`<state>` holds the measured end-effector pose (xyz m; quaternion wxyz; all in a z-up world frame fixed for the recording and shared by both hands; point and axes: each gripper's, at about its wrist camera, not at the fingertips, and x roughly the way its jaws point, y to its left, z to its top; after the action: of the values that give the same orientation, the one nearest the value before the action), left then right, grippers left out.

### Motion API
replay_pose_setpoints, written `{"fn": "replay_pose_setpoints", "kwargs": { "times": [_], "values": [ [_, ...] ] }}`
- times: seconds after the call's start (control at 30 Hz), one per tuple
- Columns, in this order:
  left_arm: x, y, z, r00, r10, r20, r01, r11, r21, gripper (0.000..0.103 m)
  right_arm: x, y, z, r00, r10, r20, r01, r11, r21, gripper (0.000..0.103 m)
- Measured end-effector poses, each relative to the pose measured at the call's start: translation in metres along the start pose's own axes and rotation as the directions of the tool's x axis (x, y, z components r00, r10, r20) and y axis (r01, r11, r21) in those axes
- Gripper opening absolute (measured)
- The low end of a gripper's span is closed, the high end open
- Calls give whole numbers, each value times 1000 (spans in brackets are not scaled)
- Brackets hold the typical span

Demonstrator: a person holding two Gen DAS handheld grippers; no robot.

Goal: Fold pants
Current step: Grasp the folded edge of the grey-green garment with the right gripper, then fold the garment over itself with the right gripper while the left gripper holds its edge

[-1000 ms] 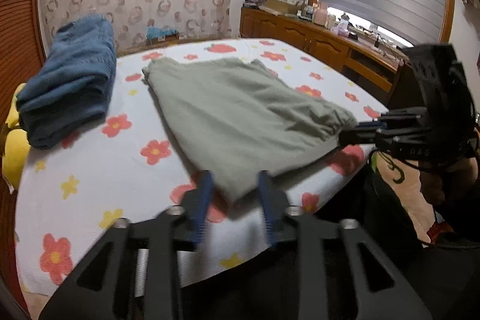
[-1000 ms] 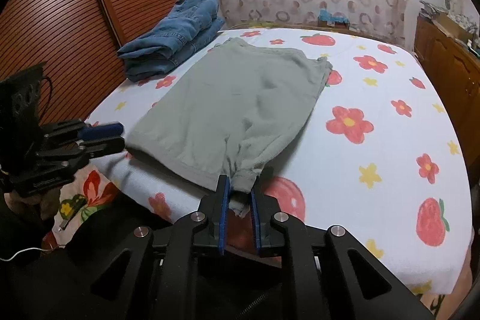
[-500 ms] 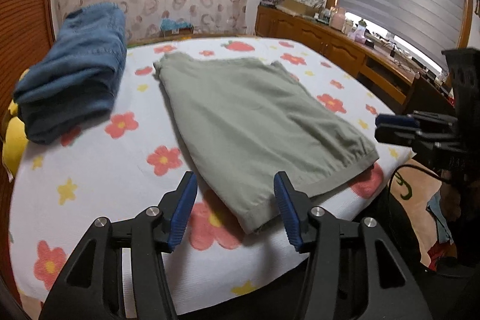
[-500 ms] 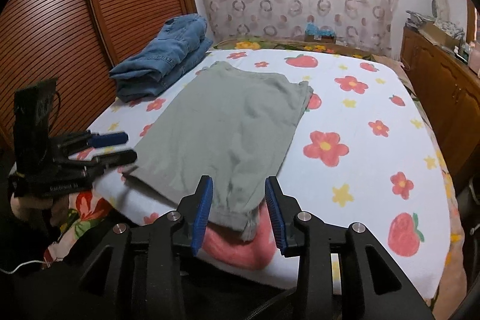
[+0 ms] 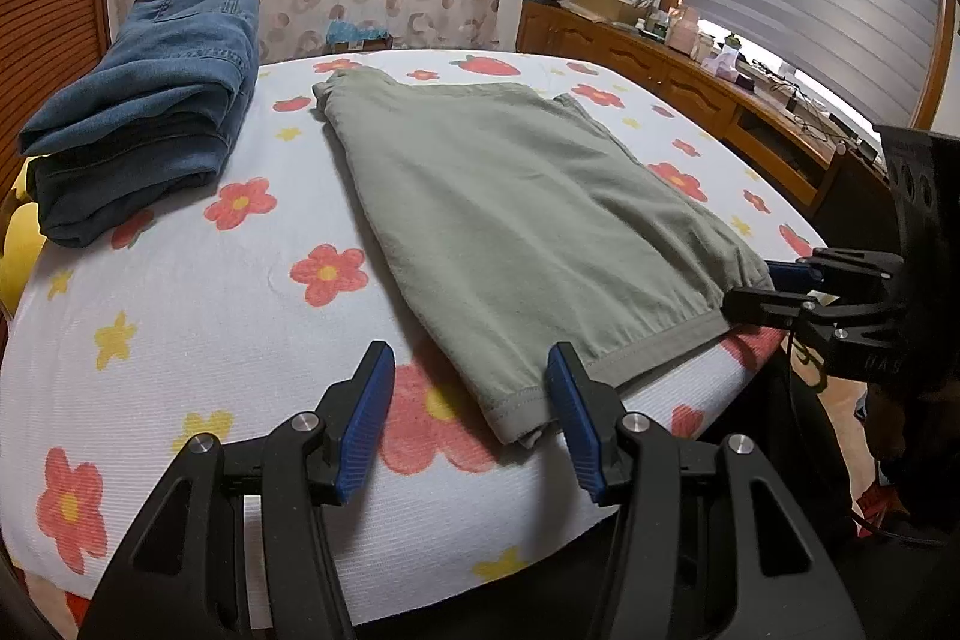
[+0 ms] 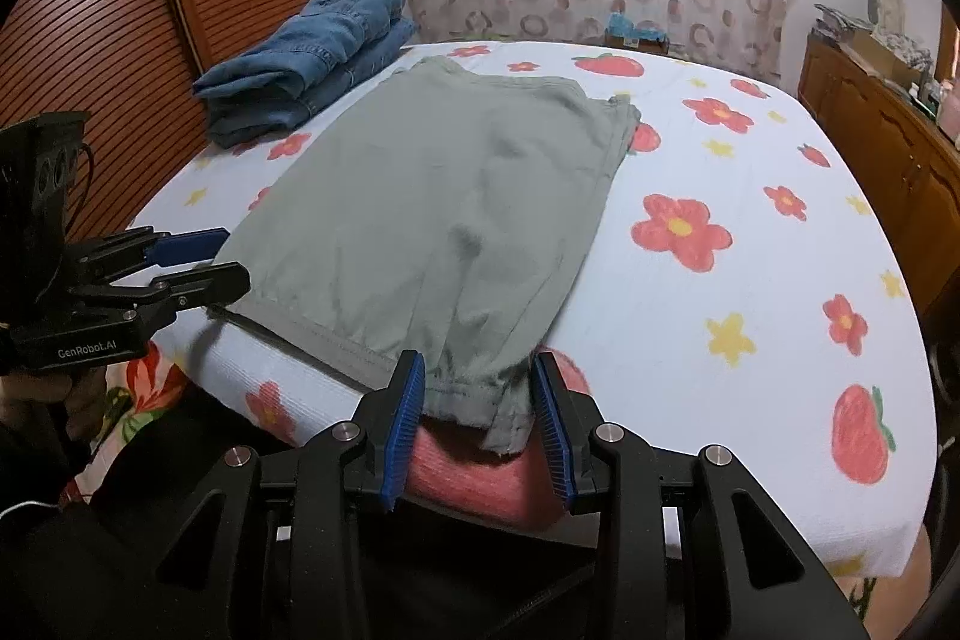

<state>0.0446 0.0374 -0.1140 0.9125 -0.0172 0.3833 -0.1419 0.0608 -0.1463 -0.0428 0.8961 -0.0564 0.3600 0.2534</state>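
Observation:
Olive-green pants [image 5: 510,208] lie folded flat on the flowered bed sheet [image 5: 180,292], with the hem end at the near edge. My left gripper [image 5: 471,364] is open; the near left corner of the hem lies between its blue pads, which do not press on it. My right gripper [image 6: 477,370] is open too, and the right hem corner of the pants [image 6: 432,208] hangs loosely between its pads. Each gripper shows in the other's view: the right gripper [image 5: 756,292] at the far hem corner, the left gripper [image 6: 222,259] at the left one.
Folded blue jeans [image 5: 144,112] are stacked at the bed's far left, also visible as the jeans [image 6: 318,58] beside a slatted wooden door [image 6: 120,10]. A wooden dresser [image 5: 660,64] with clutter runs along the right wall. The sheet [image 6: 720,340] right of the pants is bare.
Both grippers have opened and let go of the hem corners. The right one was shut on its corner a second ago. The pants now rest flat on the bed.

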Motion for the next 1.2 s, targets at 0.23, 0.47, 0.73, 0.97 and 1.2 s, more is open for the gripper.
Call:
{"fn": "replay_pose_setpoints", "kwargs": {
  "times": [0.23, 0.47, 0.73, 0.97, 1.2],
  "values": [
    [-2, -3, -2, 999, -33, 5, 33, 999, -9, 52, 1, 1, -2, 1000, -6, 12, 6, 1000, -6, 38],
    [-4, -5, -6, 997, -73, 14, 74, 997, -39, 35, 0, 2, -4, 1000, -5, 16, 5, 1000, -15, 37],
    [-6, -7, -9, 997, -77, 21, 77, 996, -44, 31, 1, 2, -4, 998, 54, 16, -54, 999, -9, 15],
    [-11, -4, -10, 992, -116, 39, 119, 990, -72, 13, 2, 1, -3, 997, 71, 32, -71, 997, 10, 13],
    [-28, -8, -3, 987, -135, 85, 140, 988, -65, 12, -11, 0, 2, 993, 88, 76, -89, 996, 12, 13]
  ]
}}
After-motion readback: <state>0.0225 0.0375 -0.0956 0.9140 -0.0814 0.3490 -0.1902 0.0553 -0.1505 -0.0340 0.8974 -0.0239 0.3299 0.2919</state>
